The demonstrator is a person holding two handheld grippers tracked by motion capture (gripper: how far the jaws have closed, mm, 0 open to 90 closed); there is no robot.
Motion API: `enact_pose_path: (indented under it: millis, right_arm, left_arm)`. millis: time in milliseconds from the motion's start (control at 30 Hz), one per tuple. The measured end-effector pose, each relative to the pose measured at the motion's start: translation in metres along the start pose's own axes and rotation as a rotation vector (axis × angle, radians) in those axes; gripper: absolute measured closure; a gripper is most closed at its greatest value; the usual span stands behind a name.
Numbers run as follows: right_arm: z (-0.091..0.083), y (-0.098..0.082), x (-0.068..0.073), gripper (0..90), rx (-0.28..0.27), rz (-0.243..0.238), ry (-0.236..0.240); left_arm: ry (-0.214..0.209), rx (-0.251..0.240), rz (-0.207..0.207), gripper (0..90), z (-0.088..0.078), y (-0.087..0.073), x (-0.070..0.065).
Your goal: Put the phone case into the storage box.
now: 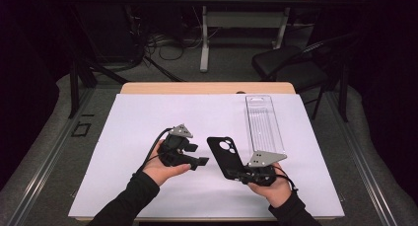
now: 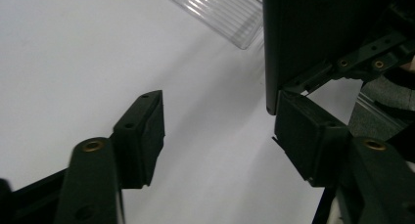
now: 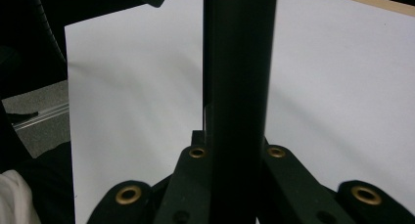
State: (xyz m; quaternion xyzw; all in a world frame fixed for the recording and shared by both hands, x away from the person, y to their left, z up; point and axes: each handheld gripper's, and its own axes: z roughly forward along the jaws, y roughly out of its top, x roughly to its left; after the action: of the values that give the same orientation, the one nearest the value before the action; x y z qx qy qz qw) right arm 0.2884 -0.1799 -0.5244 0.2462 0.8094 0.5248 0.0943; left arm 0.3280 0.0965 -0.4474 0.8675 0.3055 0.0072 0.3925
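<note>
High view: right tool grips black phone case by its near end, just left of clear tray on white surface; left tool left of case, jaws apart. Left gripper view: left tool open, nothing between pads, case beside right jaw. Right gripper view: right tool clamped on case, edge-on.

The right gripper clamps a black phone case, apparently just beside the left gripper.
</note>
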Motion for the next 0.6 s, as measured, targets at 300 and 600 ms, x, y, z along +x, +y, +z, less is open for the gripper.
enact_pose_path:
  millis: [300,600]
  right_arm:
    - [0.0006,-0.0001,0.0012,88.7,-0.013,0.001,0.027]
    - [0.0018,-0.0008,0.0015,88.7,-0.013,-0.015,0.058]
  left_arm:
    - [-0.061,-0.032,0.002,45.8,-0.0042,0.0052,-0.0036]
    - [-0.090,-0.035,0.085,49.7,-0.0019,0.0074,-0.0055]
